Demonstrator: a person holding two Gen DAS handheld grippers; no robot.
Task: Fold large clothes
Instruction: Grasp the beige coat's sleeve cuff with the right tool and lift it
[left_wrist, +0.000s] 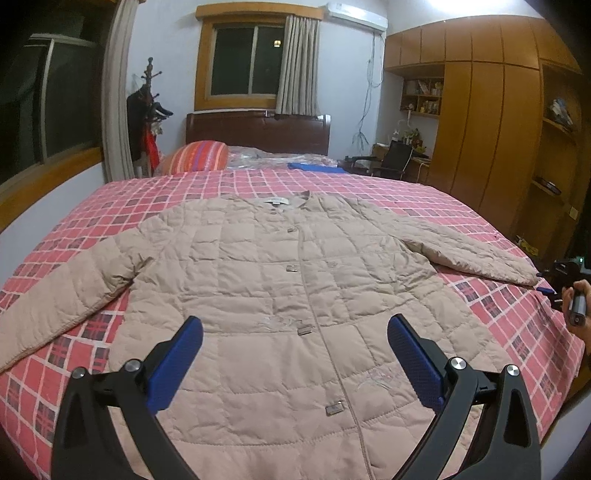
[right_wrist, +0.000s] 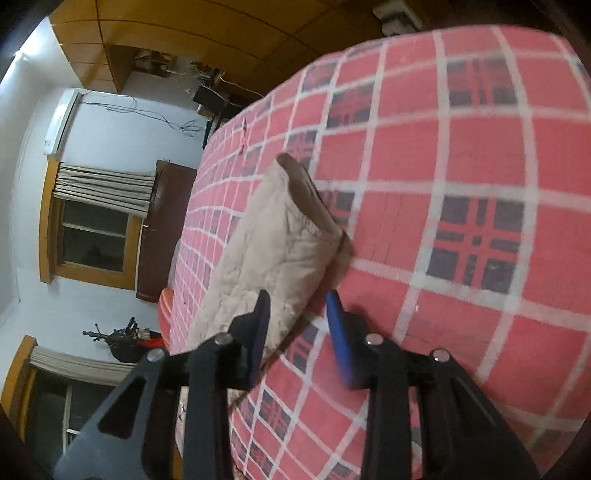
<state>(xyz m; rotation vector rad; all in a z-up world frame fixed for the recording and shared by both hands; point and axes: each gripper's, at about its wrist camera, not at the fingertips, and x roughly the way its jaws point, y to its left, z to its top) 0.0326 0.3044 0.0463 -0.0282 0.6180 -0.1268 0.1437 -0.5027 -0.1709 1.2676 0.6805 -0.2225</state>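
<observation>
The left gripper (left_wrist: 295, 354) hangs nearest, jaws wide apart and empty above the hem of a beige quilted jacket (left_wrist: 280, 280). The jacket lies flat, buttoned front up, both sleeves spread, on the bed's red plaid bedspread (left_wrist: 517, 325) — no fold made yet, by the look of it. The right gripper (right_wrist: 297, 321), jaws apart, straddles the right sleeve cuff (right_wrist: 295, 221) — seemingly about to pinch it.

One jacket (left_wrist: 280, 295) lies on one bed (left_wrist: 498, 317), showing four clasps down its front and two sleeves. Two grippers are in view, left (left_wrist: 295, 350) and right (right_wrist: 297, 321), each with two fingers. One pillow (left_wrist: 195, 157) sits by the headboard.
</observation>
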